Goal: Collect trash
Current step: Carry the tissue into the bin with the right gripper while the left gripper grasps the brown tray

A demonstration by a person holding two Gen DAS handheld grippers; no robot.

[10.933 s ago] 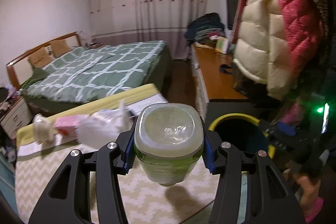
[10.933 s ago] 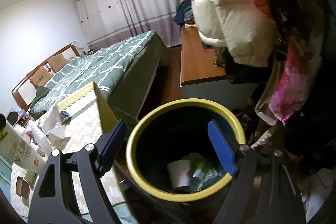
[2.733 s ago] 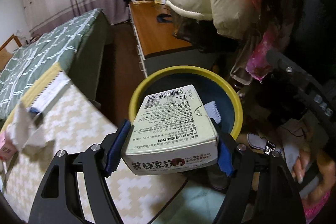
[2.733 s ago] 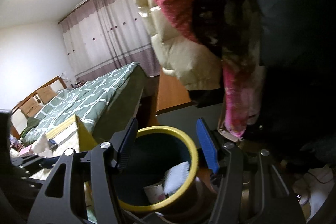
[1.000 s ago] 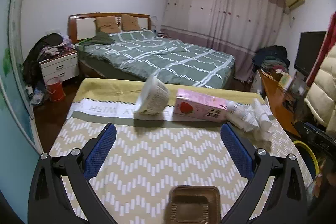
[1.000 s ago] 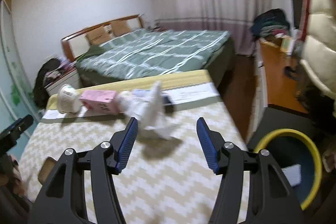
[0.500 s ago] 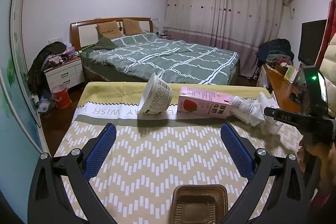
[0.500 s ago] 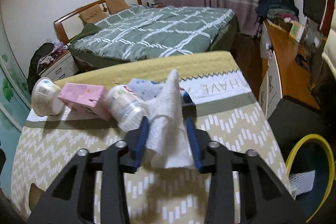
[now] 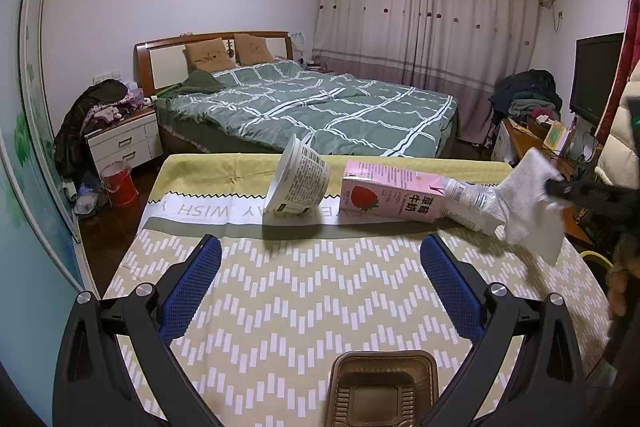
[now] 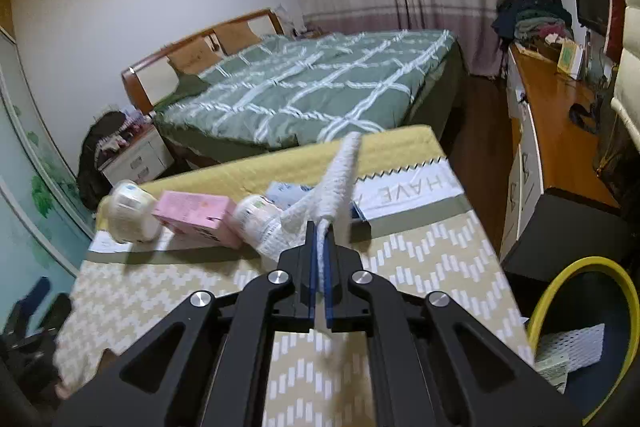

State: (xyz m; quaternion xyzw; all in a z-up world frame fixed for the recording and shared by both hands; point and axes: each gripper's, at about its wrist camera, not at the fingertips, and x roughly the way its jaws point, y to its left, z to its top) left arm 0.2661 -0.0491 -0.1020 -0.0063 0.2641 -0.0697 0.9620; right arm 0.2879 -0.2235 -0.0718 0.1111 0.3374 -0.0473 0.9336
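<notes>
The right gripper point(image 10: 319, 267) pinches a white crumpled foam sheet point(image 10: 340, 179); the left gripper point(image 9: 320, 279) gapes, brown plastic tray point(image 9: 382, 387) at six o'clock.

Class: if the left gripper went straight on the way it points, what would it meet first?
Probably the paper bowl, lying on its side near the middle of the open left gripper's line. The brown tray lies nearer but looks below that line; depth is unclear.

Bare tablecloth point(image 9: 304, 291) ahead, bowl point(image 9: 298, 181), carton point(image 9: 390, 197) beyond
</notes>
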